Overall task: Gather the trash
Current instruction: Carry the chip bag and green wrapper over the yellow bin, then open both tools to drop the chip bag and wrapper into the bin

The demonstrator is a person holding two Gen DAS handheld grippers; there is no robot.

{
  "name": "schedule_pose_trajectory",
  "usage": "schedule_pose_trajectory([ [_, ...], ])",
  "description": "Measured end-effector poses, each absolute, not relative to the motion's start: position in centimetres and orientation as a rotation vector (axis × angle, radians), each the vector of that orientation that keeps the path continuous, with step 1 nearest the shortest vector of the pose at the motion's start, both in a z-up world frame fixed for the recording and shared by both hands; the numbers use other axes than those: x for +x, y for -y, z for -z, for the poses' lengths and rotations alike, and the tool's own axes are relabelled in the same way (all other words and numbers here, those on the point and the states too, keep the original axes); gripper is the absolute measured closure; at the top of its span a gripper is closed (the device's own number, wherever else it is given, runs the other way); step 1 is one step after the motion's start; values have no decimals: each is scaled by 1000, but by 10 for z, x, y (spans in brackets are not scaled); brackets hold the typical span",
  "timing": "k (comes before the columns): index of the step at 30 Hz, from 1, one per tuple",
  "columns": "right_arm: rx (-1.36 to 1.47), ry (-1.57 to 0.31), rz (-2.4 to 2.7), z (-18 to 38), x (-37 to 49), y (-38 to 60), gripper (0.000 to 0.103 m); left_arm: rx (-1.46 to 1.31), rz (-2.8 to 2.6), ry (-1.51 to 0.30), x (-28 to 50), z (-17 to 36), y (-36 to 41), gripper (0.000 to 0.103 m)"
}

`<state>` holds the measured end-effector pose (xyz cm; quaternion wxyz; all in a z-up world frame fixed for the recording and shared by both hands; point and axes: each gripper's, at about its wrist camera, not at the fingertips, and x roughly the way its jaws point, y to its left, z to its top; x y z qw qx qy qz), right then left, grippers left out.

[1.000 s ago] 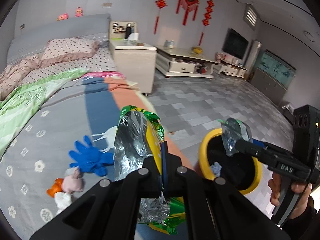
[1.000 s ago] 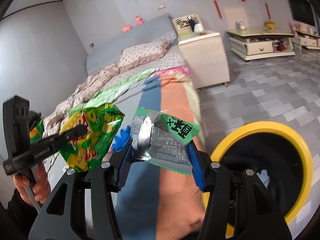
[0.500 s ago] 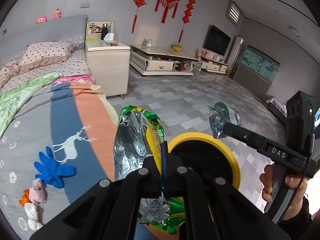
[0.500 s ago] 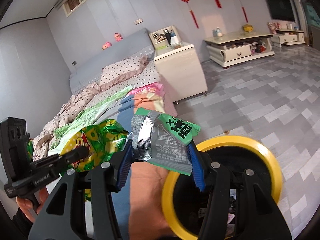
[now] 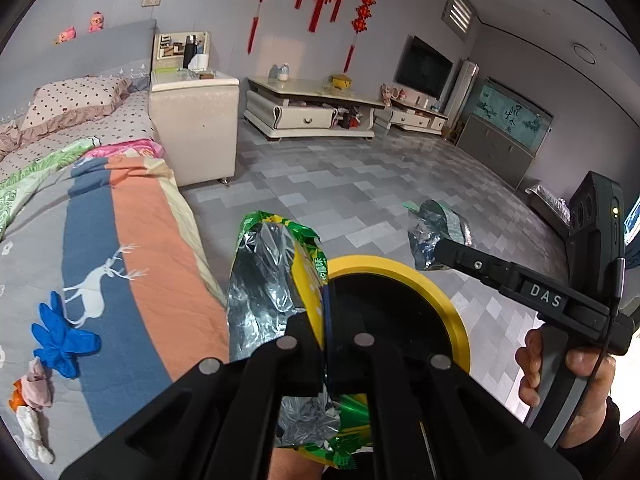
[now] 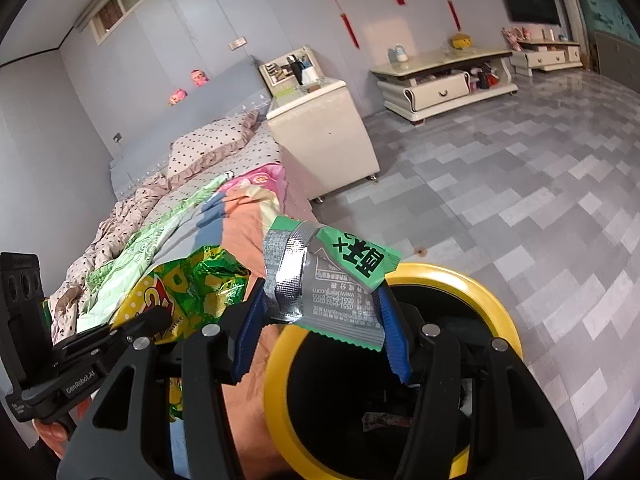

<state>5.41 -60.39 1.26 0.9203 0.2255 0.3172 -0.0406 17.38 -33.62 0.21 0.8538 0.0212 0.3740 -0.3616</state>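
Landmark: the bin (image 5: 448,300), yellow-rimmed and black inside, stands on the grey tiled floor (image 5: 340,184) just beside the bed (image 5: 132,248).
Your left tongs (image 5: 326,344): clenched tight on a green and yellow chip bag (image 5: 272,280), foil side showing; you hold it at the bin's bed-side rim, partly over the opening.
Your right tongs (image 6: 322,328): grasping a green and silver wrapper (image 6: 332,280) between the blue pads (image 6: 394,340); you hold it over the near part of the bin's opening.
Your right hand (image 5: 568,380): wrapped round the handle, on the side of the bin away from the bed.
Inside the bin: a scrap of paper (image 6: 384,420) lies at the bottom.
On the bed, away from the bin: a blue glove (image 5: 60,340) and, next to it, a small heap of pink, orange and white bits (image 5: 32,400).
Beyond the bin: a white cabinet (image 5: 192,124) stands at the head of the bed.
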Motion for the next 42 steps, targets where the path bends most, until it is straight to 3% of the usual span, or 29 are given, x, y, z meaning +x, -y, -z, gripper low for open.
schedule_pose_trajectory([
  [14,508,-718,146,31,70,625,52,78,773,-853,180,33,368,103],
  [27,511,-698,199,33,69,636,50,75,808,-865,182,38,379,102],
  [32,530,-692,224,32,67,641,46,70,800,-866,183,38,374,81],
  [42,536,-690,242,27,62,640,39,44,771,-836,183,30,354,52],
])
